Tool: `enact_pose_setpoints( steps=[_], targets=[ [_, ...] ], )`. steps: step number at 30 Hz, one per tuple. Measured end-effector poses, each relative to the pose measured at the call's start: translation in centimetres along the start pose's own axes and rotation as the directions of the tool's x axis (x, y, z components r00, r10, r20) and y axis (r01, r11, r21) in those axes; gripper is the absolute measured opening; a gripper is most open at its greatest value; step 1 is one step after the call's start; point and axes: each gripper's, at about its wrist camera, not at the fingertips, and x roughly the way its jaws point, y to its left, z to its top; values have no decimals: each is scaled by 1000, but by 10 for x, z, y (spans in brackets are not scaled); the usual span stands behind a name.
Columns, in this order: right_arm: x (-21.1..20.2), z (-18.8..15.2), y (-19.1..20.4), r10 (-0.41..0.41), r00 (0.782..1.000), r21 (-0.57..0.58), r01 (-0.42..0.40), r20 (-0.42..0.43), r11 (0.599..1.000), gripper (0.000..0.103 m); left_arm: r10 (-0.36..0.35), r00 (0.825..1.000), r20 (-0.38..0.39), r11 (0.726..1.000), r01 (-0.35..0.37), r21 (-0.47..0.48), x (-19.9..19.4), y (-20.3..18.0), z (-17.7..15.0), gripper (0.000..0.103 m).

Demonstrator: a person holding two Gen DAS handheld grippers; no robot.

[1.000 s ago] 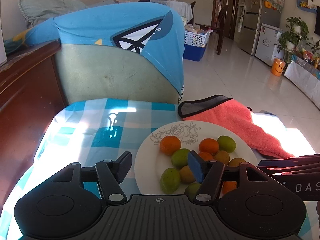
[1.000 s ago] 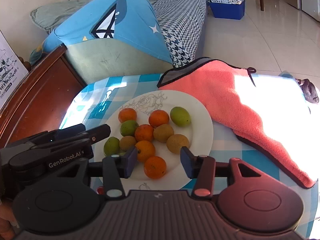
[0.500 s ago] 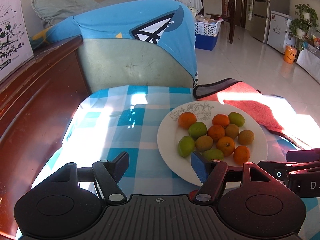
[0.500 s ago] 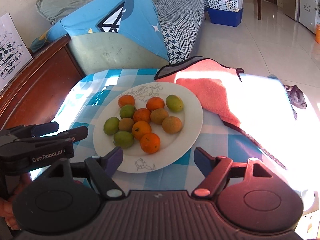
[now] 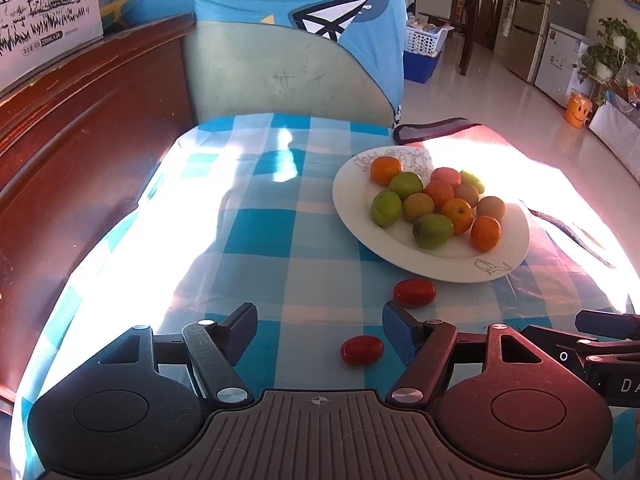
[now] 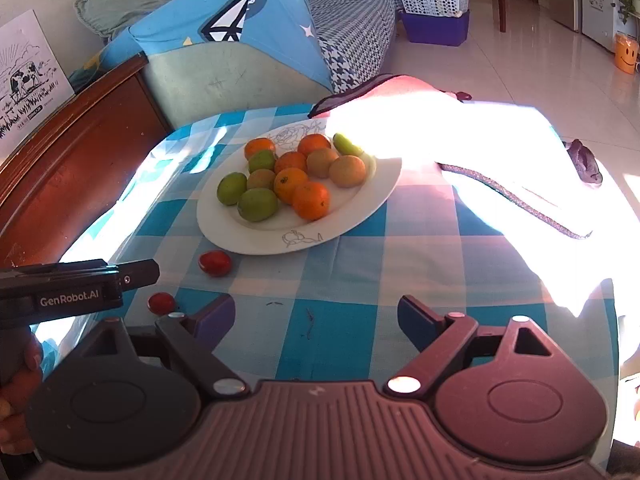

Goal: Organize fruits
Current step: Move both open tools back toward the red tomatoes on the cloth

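Observation:
A white plate [image 5: 352,216] [image 6: 352,220] with several oranges and green fruits sits on the blue checked tablecloth. Two red cherry tomatoes lie on the cloth in front of it: one [image 5: 414,292] [image 6: 215,263] near the plate's rim, the other [image 5: 362,350] [image 6: 161,303] closer to me. My left gripper [image 5: 318,332] is open above the cloth, and the nearer tomato lies just inside its right finger, untouched. My right gripper [image 6: 316,320] has its jaws opening wide, with only bare cloth between them.
A pink towel [image 6: 460,136] [image 5: 480,136] lies behind and right of the plate in bright sun. A dark wooden bedframe [image 5: 80,128] runs along the left. A sofa end under blue fabric [image 5: 288,64] stands behind the table.
Both grippers have pulled back from the plate, so it now lies farther off and two red tomatoes have come into view. The right gripper's jaws have spread much wider.

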Motion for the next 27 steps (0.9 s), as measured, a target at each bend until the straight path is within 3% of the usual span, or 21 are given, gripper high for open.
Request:
enact_pose_setpoints(
  steps=[13, 20, 27],
  targets=[
    [8, -20, 9, -56, 998, -48, 56, 8, 997, 96, -56, 996, 71, 992, 48, 113, -6, -6, -25, 68],
    [10, -18, 11, -88, 996, -78, 86, -10, 993, 96, -89, 994, 68, 986, 79, 146, -1, -12, -32, 57],
    [9, -15, 13, -32, 999, -72, 33, 8, 997, 87, -87, 994, 61, 978, 74, 193, 6, -19, -38, 38]
  ],
)
